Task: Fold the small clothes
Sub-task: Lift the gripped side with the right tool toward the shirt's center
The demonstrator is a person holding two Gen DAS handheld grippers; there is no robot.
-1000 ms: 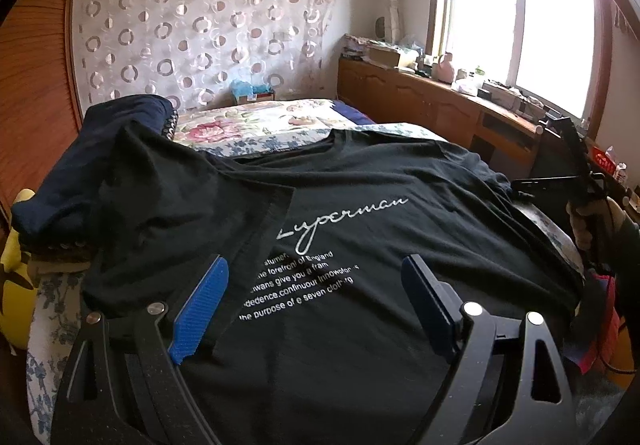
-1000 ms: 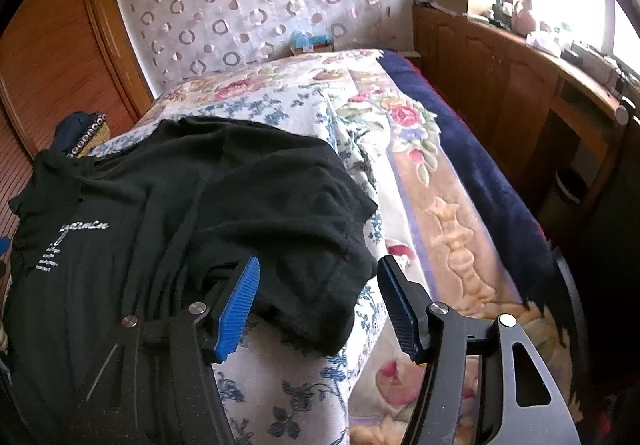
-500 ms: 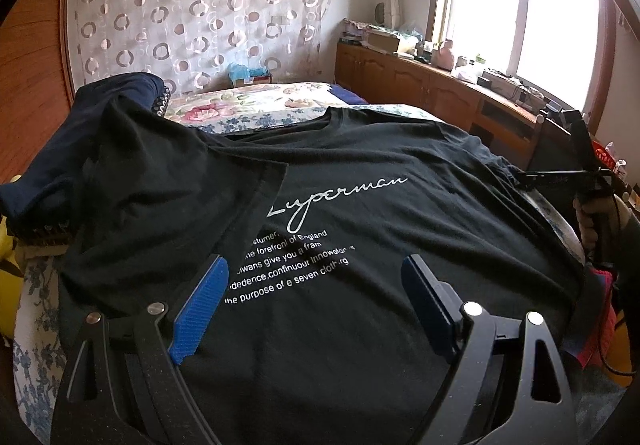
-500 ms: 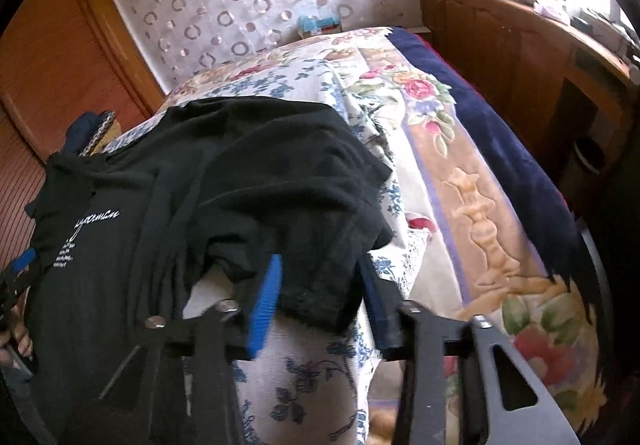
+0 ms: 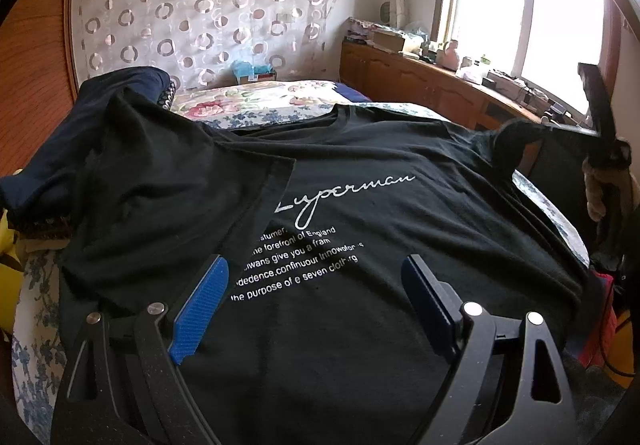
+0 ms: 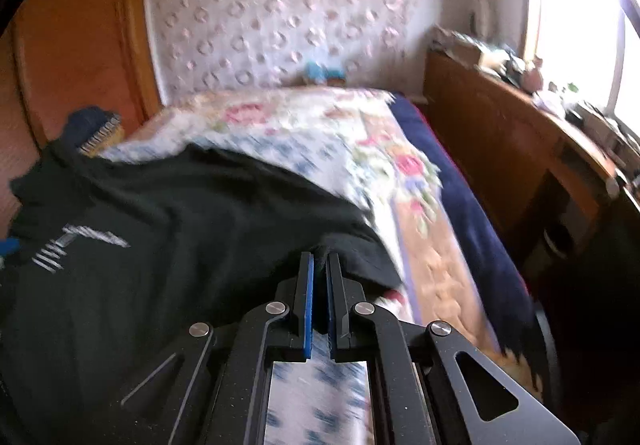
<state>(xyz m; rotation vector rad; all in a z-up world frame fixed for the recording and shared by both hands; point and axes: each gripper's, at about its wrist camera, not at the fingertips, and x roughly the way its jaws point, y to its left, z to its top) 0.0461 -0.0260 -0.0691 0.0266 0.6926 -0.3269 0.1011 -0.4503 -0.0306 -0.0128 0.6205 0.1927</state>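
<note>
1. Setting: home bedroom.
2. Evidence: bed (image 6: pixel 304 133) with floral quilt; patterned curtain (image 5: pixel 208 17) across far wall; low wooden cabinets (image 5: pixel 420 81) under bright window (image 5: pixel 532 9), tops cluttered with household items.

The left wrist view looks down and forward from close above the black T-shirt (image 5: pixel 340 245), its own fingers at the frame's bottom, facing the curtain (image 5: pixel 208 17) and window (image 5: pixel 532 1). The right wrist view, blurred, sits close over the shirt's edge, facing the same curtain. Both share shirt, flowered bed (image 6: pixel 320 125) and wooden cabinet (image 6: pixel 500 133).
</note>
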